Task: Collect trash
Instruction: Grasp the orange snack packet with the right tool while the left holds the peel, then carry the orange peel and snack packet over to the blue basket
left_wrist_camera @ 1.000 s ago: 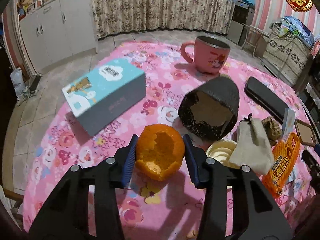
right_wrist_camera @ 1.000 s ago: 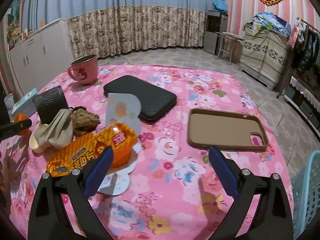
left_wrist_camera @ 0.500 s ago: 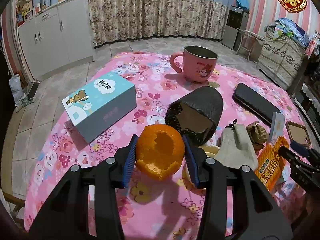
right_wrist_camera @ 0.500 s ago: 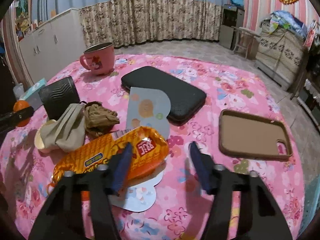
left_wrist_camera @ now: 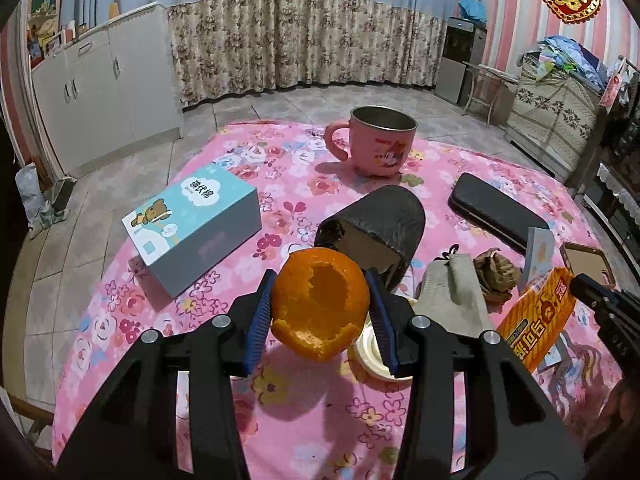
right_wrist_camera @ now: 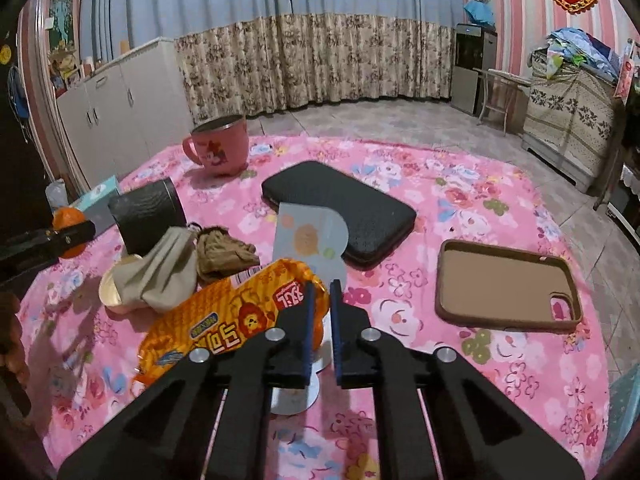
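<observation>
My left gripper [left_wrist_camera: 320,312] is shut on a hollow orange peel [left_wrist_camera: 320,304] and holds it above the pink flowered tablecloth [left_wrist_camera: 304,412]. My right gripper [right_wrist_camera: 320,312] has its jaws nearly closed on the right end of an orange snack wrapper [right_wrist_camera: 228,320]; the same wrapper shows in the left wrist view [left_wrist_camera: 536,320]. A crumpled brown paper [right_wrist_camera: 224,252], a beige cloth pouch [right_wrist_camera: 164,272] and a round foil lid [left_wrist_camera: 370,354] lie beside the wrapper. The peel also shows in the right wrist view [right_wrist_camera: 66,218].
A pink mug [left_wrist_camera: 380,140], a teal box [left_wrist_camera: 192,224], a dark cylinder on its side [left_wrist_camera: 376,224], a black case [right_wrist_camera: 340,212], a brown phone case [right_wrist_camera: 508,284] and a pale card [right_wrist_camera: 310,238] are on the table. A blue basket [right_wrist_camera: 624,412] stands at the right.
My right gripper moved in and closed its jaws from wide open onto the wrapper's end. My left gripper lifted the orange peel higher above the table.
</observation>
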`<control>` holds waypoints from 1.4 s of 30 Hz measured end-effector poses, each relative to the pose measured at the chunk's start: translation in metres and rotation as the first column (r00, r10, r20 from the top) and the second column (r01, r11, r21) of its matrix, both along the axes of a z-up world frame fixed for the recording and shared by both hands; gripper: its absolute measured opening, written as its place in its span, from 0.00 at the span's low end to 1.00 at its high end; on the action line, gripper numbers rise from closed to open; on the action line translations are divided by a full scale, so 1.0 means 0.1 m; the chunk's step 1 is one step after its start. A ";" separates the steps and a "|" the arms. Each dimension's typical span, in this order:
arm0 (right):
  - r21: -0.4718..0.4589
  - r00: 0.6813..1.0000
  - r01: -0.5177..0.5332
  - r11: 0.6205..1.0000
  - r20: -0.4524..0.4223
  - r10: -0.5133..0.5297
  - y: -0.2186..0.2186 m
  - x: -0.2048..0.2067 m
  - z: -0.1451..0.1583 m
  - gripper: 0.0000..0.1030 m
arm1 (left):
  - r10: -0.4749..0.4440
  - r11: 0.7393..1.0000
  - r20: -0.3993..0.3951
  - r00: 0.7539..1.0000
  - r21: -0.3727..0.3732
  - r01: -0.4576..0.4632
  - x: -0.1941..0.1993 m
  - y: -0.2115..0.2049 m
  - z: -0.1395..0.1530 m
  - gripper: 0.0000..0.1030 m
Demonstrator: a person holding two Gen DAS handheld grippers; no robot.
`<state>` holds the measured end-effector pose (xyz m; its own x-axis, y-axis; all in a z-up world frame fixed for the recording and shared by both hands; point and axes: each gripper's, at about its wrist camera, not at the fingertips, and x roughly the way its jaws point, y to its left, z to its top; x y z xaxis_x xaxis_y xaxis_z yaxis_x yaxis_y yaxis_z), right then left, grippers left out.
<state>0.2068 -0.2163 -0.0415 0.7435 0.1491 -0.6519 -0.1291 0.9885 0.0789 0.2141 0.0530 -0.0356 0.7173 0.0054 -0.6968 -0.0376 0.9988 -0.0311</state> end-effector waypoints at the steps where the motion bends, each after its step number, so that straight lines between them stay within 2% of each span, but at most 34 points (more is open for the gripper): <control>1: 0.002 1.000 0.000 1.000 0.005 0.000 -0.02 0.00 0.01 0.06 | -0.001 1.000 0.002 1.000 0.002 0.001 0.00 -0.01 0.00 0.43; 7: 0.011 1.000 0.007 1.000 0.023 -0.008 -0.08 -0.04 0.08 0.06 | -0.025 1.000 0.022 0.999 0.019 0.025 -0.06 -0.10 0.05 0.43; 11: -0.009 0.999 0.026 1.000 0.019 -0.026 -0.13 -0.09 0.07 0.06 | -0.038 0.999 0.035 0.999 0.005 0.038 -0.09 -0.10 0.09 0.43; 19: -0.052 0.993 0.121 0.991 0.020 -0.120 -0.45 -0.15 0.08 0.06 | -0.038 0.999 0.033 0.999 -0.002 0.038 -0.09 -0.09 0.10 0.43; 29: -0.091 0.981 0.173 0.981 -0.072 -0.180 -0.71 -0.05 -0.09 0.09 | -0.050 0.999 0.030 0.998 0.019 0.049 -0.08 -0.13 0.07 0.43; 30: -0.088 0.979 0.177 0.980 -0.089 -0.185 -0.73 -0.03 -0.11 0.24 | -0.050 0.999 0.029 0.998 0.020 0.049 -0.08 -0.13 0.06 0.42; 31: -0.090 0.977 0.183 0.979 -0.096 -0.191 -0.73 -0.03 -0.13 0.55 | -0.050 0.999 0.028 0.998 0.023 0.050 -0.08 -0.15 0.06 0.43; 32: -0.089 0.975 0.190 0.978 -0.097 -0.199 -0.73 -0.04 -0.14 0.68 | -0.052 0.998 0.027 0.998 0.025 0.051 -0.08 -0.15 0.06 0.43; 33: -0.086 0.974 0.201 0.976 -0.086 -0.208 -0.73 -0.06 -0.14 0.72 | -0.053 0.998 0.027 0.998 0.027 0.052 -0.08 -0.16 0.06 0.43; 42: -0.092 0.968 0.191 0.977 -0.149 -0.203 -0.60 -0.02 -0.30 0.71 | -0.067 0.998 0.029 0.997 0.008 0.067 -0.12 -0.21 0.08 0.43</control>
